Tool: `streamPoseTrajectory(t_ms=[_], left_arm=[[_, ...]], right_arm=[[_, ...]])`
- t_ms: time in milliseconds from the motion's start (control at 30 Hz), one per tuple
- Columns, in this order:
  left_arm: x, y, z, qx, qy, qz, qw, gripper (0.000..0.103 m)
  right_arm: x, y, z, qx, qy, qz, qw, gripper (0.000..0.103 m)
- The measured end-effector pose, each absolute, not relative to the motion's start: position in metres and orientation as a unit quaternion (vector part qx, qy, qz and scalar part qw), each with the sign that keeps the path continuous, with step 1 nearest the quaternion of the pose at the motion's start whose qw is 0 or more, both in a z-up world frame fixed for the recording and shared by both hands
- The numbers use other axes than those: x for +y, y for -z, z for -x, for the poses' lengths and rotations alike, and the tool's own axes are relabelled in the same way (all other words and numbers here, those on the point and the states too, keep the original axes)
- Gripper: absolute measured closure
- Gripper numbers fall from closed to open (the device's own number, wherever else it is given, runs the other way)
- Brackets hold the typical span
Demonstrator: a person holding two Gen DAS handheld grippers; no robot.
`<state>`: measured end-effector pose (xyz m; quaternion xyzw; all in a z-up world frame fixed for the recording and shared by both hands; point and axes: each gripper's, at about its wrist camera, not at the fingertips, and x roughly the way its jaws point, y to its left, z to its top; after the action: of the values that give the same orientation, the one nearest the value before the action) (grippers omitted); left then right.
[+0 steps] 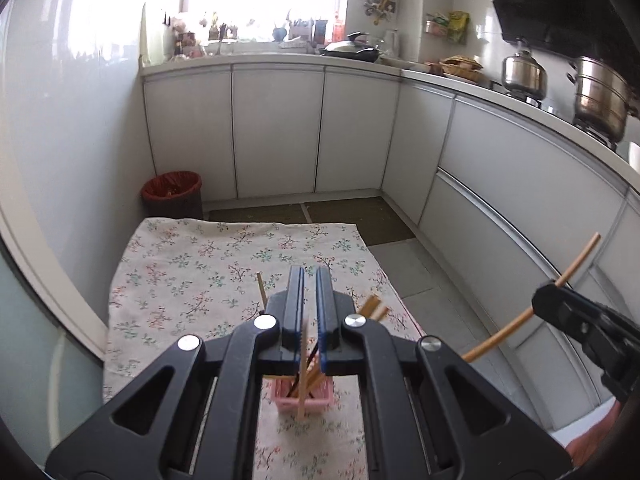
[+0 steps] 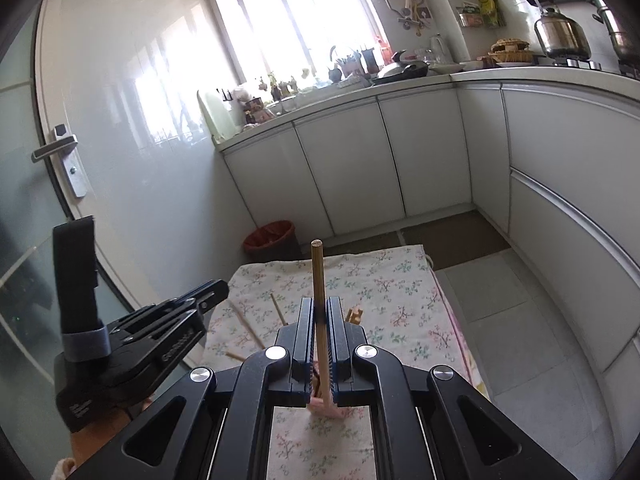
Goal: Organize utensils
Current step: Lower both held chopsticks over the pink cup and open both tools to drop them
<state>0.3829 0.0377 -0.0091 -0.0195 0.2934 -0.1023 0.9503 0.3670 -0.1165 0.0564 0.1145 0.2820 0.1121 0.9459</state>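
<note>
Chopstick clamped in R gripper; L gripper slightly parted above pink holder.

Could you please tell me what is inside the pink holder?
Several chopsticks stand in the pink holder; the left tool covers their upper parts and the holder's bottom is hidden.

**Black clamp-style grippers with blue-edged fingers**

The left gripper is matte black plastic, with two flat fingers edged in ribbed blue pads and four round silver screws on its linkage arms, which have triangular cut-outs. The right gripper has the same build: black fingers, blue ribbed pads, four silver screws. From the right wrist view, the left gripper's body shows faint embossed lettering, a black strap and a grey band.
</note>
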Motion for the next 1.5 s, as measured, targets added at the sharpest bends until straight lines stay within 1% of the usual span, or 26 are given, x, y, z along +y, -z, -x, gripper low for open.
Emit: streamPoseTrajectory(t_ms=[133,200,300,367,400,467,533,567,600,700,800,933,967,1033,1133,1233,1400,1500], left_arm=[[0.040,0.027,-0.399,0.298,0.092,0.024,0.950,0.096],[0.045,0.030,-0.394,0.292,0.094,0.028,0.951,0.096],[0.057,0.021,-0.382,0.277,0.094,0.030,0.956,0.096],[0.069,0.016,-0.376,0.285,0.103,0.044,0.952,0.095],[0.074,0.016,-0.374,0.295,0.108,0.046,0.948,0.091],[0.083,0.026,-0.369,0.342,0.125,0.036,0.931,0.065],[0.089,0.055,-0.364,0.415,0.147,0.032,0.897,0.055],[0.090,0.070,-0.364,0.447,0.159,0.037,0.879,0.054],[0.091,0.099,-0.367,0.492,0.169,0.050,0.852,0.054],[0.084,0.156,-0.380,0.561,0.143,0.051,0.814,0.055],[0.067,0.181,-0.388,0.579,0.158,0.055,0.798,0.055],[0.050,0.198,-0.406,0.575,0.128,0.035,0.807,0.055],[0.048,0.201,-0.410,0.577,0.133,0.039,0.805,0.066],[0.044,0.205,-0.411,0.580,0.141,0.037,0.802,0.095],[0.045,0.201,-0.399,0.552,0.138,0.026,0.822,0.096],[0.057,0.181,-0.380,0.508,0.137,0.039,0.850,0.096],[0.072,0.124,-0.351,0.434,0.142,0.048,0.888,0.096],[0.075,0.090,-0.346,0.394,0.147,0.055,0.906,0.096]], right_arm=[[-0.108,-0.039,-0.390,0.294,-0.118,-0.120,0.941,0.097],[-0.104,-0.033,-0.396,0.297,-0.120,-0.119,0.940,0.097],[-0.100,-0.028,-0.401,0.298,-0.121,-0.113,0.940,0.097],[-0.099,-0.026,-0.403,0.301,-0.124,-0.115,0.939,0.097],[-0.099,-0.025,-0.402,0.302,-0.124,-0.116,0.938,0.097],[-0.099,-0.025,-0.399,0.304,-0.127,-0.114,0.937,0.097],[-0.101,-0.027,-0.395,0.304,-0.129,-0.113,0.937,0.097],[-0.103,-0.028,-0.392,0.303,-0.130,-0.113,0.937,0.097],[-0.104,-0.028,-0.388,0.302,-0.131,-0.113,0.937,0.097],[-0.109,-0.031,-0.383,0.302,-0.131,-0.120,0.937,0.097],[-0.112,-0.032,-0.378,0.304,-0.128,-0.118,0.936,0.097],[-0.114,-0.031,-0.376,0.308,-0.124,-0.114,0.936,0.097],[-0.115,-0.030,-0.376,0.310,-0.124,-0.115,0.936,0.097],[-0.117,-0.029,-0.375,0.312,-0.123,-0.116,0.935,0.097],[-0.119,-0.029,-0.372,0.312,-0.124,-0.121,0.934,0.097],[-0.121,-0.032,-0.369,0.308,-0.125,-0.123,0.935,0.097],[-0.117,-0.039,-0.366,0.300,-0.130,-0.123,0.937,0.097],[-0.114,-0.043,-0.367,0.293,-0.131,-0.125,0.939,0.097]])
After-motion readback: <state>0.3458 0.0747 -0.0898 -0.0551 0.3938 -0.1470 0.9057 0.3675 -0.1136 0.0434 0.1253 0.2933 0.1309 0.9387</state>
